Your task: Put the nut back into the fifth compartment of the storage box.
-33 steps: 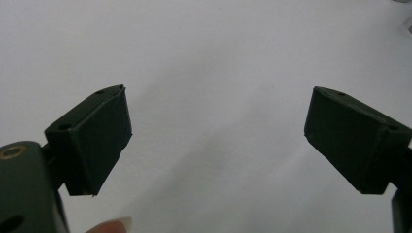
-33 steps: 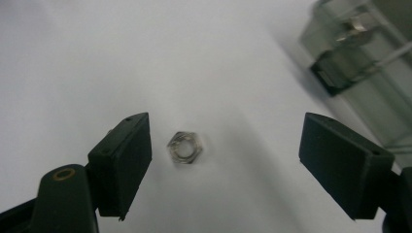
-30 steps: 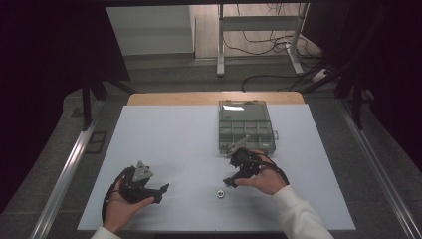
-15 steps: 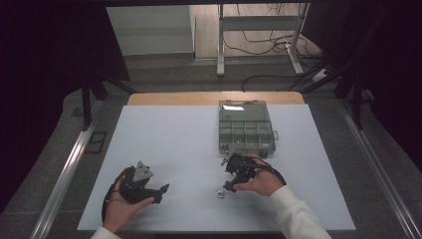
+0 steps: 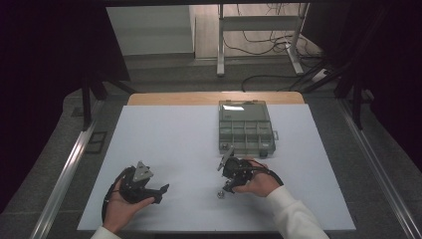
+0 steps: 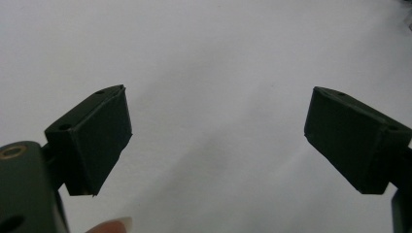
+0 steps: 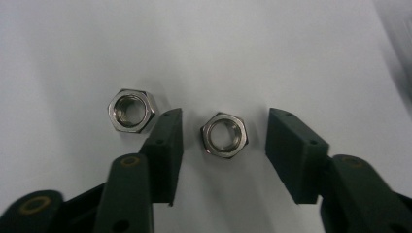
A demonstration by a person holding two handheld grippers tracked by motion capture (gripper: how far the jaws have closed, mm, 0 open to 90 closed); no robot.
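**Right gripper straddles one nut of two**

Since a second ago, the right gripper (image 5: 228, 188) has slid down and leftward from the organiser box (image 5: 246, 128) toward the nuts in the lower middle of the high view; the left gripper (image 5: 158, 192) has stayed put at lower left.

Going left to right: the left gripper's jaws are spread wide over bare white table (image 5: 164, 144), pinching nothing. In the right gripper view, one steel nut (image 7: 132, 110) lies just outside the left jaw, while a second nut (image 7: 224, 134) sits flat between the spread jaws, touched by neither.

Risk, as I judge it: closing may let the left jaw nudge the outer nut, or the chosen nut may twist and slip from the smooth pads if gripped on its corners.
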